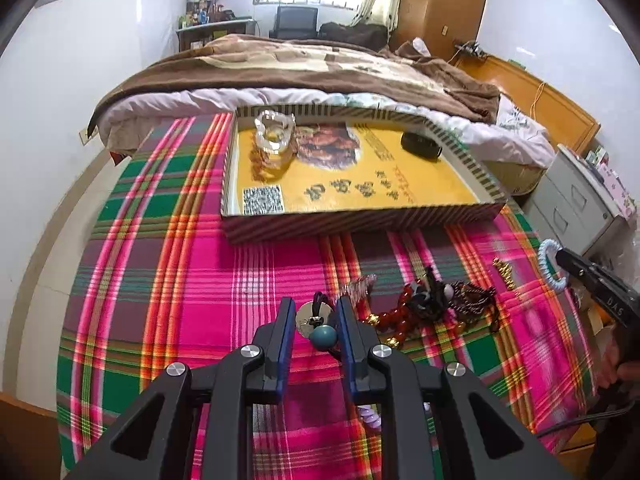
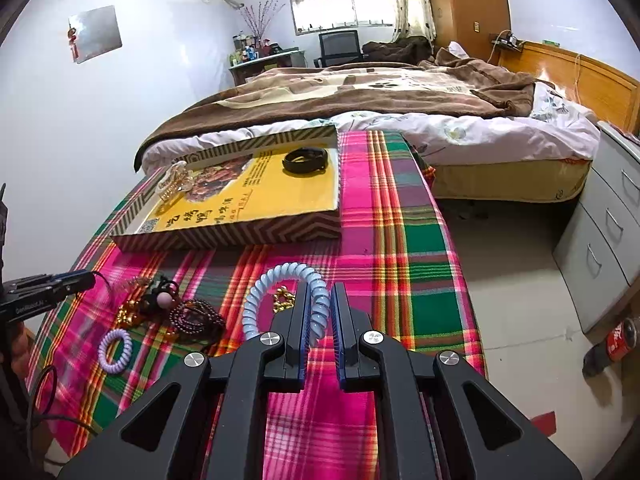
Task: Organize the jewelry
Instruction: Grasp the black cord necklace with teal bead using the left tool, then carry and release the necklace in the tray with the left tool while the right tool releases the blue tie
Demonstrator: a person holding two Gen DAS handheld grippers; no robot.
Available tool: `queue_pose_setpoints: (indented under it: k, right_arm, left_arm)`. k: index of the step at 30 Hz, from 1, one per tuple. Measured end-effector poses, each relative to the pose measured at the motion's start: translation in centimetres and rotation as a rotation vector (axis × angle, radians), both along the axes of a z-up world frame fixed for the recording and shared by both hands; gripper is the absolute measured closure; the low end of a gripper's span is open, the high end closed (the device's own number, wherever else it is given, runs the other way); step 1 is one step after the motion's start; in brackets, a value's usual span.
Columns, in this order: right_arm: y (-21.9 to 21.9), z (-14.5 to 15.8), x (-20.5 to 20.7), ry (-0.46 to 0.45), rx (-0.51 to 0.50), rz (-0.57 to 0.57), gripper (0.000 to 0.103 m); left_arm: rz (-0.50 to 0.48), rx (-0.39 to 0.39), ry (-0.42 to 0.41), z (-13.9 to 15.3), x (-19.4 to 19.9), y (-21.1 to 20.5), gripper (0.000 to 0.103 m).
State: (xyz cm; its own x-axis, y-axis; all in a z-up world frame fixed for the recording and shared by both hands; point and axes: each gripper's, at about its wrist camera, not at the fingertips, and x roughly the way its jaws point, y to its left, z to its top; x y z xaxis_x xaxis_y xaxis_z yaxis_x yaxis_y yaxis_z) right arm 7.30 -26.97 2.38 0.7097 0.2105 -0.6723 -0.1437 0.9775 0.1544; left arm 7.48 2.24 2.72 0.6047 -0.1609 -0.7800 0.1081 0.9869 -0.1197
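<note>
From the left wrist camera, the left gripper (image 1: pixel 314 314) sits low at six o'clock over the plaid worktop (image 1: pixel 168 280). Its two blue-lined fingers stand apart around a silver disc pendant (image 1: pixel 310 314) on a black cord with one teal bead (image 1: pixel 323 336); whether the pads actually touch it I cannot tell. Just to the three o'clock side lies a tangle of jewelry: one red bead bracelet (image 1: pixel 394 314), one dark beaded strand (image 1: pixel 476 296) and one small gold chain (image 1: pixel 505 270). At twelve o'clock rests one striped tray (image 1: pixel 360 222) with a yellow printed floor, holding two pieces: a clear chunky bracelet (image 1: pixel 274 132) at its far left and a black band (image 1: pixel 420 144) at its far right. Out at three o'clock the right gripper carries a pale blue coil.

From the right wrist camera, the right gripper (image 2: pixel 320 304) is closed on one pale blue spiral hair tie (image 2: pixel 276 280), whose loop arches up toward eleven o'clock above the worktop. At nine o'clock lie one lilac spiral hair tie (image 2: pixel 115 350), the dark beaded strand and the red-and-gold pile, with the left gripper's tip beside them. The tray lies at eleven o'clock, and a bed (image 2: pixel 400 92) is beyond it.
</note>
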Motion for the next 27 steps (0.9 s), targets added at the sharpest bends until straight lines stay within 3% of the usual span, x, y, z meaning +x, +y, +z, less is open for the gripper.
queue_pose_setpoints:
  k: [4, 13, 20, 27]
  right_arm:
    - [0.1, 0.6, -0.1, -0.012, -0.002, -0.002, 0.093]
    - [0.7, 1.5, 0.1, -0.027, -0.014, 0.007, 0.093]
    - [1.5, 3.6, 2.2, -0.055, -0.012, 0.025, 0.093]
    - [3.7, 4.7, 6.8, -0.051, -0.037, 0.054, 0.093]
  left_arm:
    - [-0.028, -0.052, -0.006, 0.8, -0.4, 0.5, 0.082]
    - [0.006, -0.035, -0.026, 1.6, -0.6, 1.8, 0.082]
    - [0.009, -0.037, -0.072, 3.4, 1.8, 2.4, 0.082]
    - [0.017, -0.027, -0.092, 4.1, 5.9, 2.9, 0.082]
